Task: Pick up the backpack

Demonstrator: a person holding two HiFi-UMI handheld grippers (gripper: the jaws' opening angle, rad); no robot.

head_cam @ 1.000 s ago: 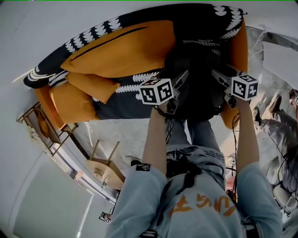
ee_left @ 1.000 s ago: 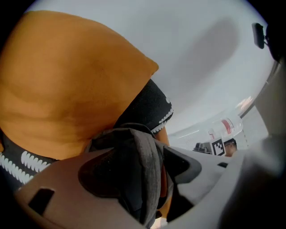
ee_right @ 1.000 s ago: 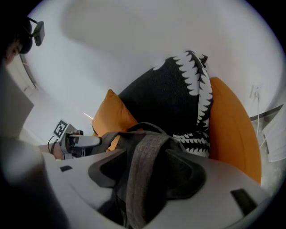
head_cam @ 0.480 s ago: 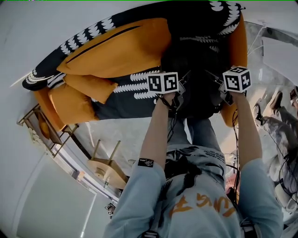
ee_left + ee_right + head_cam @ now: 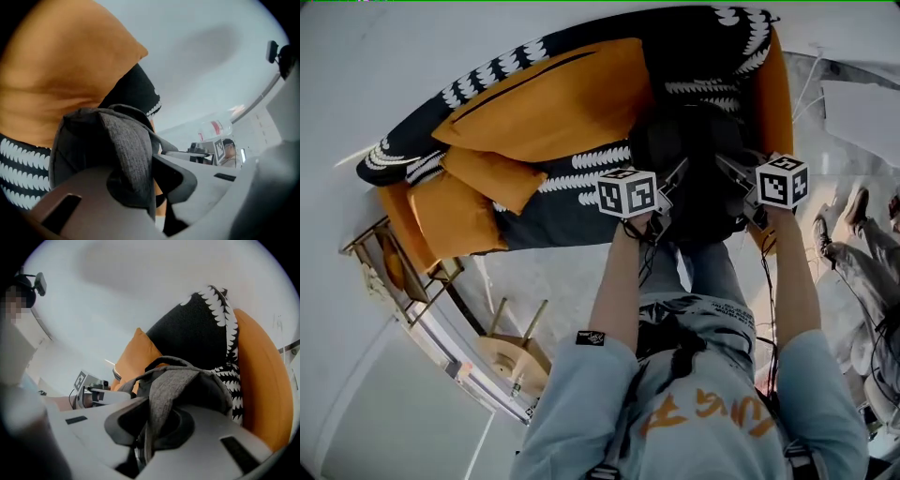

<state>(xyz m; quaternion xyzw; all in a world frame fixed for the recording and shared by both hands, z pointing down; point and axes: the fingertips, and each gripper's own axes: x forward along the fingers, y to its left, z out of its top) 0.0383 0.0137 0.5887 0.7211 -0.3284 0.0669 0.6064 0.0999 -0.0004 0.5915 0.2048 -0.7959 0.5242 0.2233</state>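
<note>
Orange sofa [image 5: 553, 103], backpack [image 5: 694, 173] dark, outline indistinct

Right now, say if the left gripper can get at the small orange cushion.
Probably not: the left gripper has just been closing its jaws on the backpack strap, and the small orange cushion lies apart, further left.

right gripper [image 5: 147, 426], just closed on backpack strap [image 5: 169, 389]
</note>
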